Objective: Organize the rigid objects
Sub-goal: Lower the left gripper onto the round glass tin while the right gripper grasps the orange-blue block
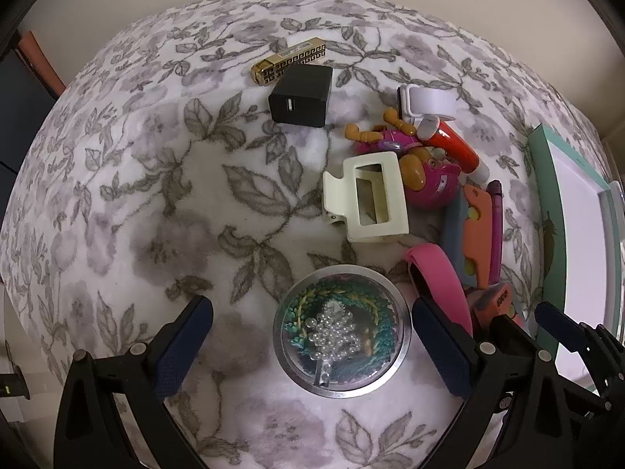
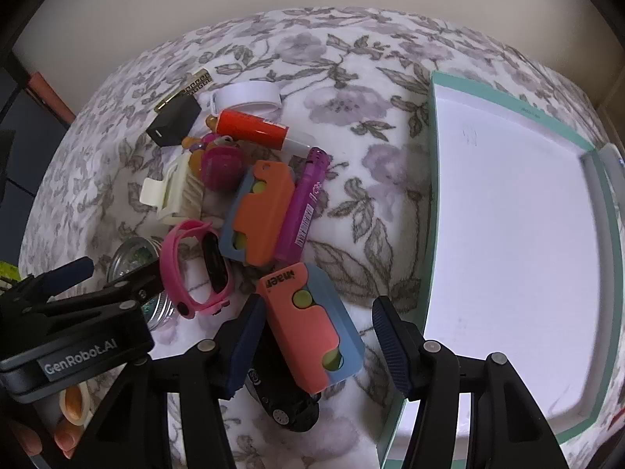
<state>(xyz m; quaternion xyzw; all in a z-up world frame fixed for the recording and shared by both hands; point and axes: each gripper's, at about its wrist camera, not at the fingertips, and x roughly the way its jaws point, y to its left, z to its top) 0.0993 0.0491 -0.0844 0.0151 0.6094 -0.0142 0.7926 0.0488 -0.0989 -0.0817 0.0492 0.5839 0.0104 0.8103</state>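
Note:
A salmon and blue block toy (image 2: 312, 324) lies tilted on the floral blanket between the fingers of my right gripper (image 2: 317, 305). The left pad sits against its edge, and a thin gap shows at the right pad, so the jaws are open. My left gripper (image 1: 312, 306) stands wide open around a round glass-lidded tin (image 1: 341, 332) with pearls inside. Neither pad presses on the tin. A teal box with a white inside (image 2: 508, 234) lies just right of the right gripper.
A pile lies ahead: pink smartwatch (image 2: 195, 269), orange and blue toy (image 2: 261, 219), purple crayon (image 2: 304, 203), red tube (image 2: 250, 127), cream hair claw (image 1: 367, 199), pink figure toy (image 1: 422, 172), black charger (image 1: 300, 97), gold case (image 1: 289, 60). A black object (image 2: 289, 406) lies under the salmon toy.

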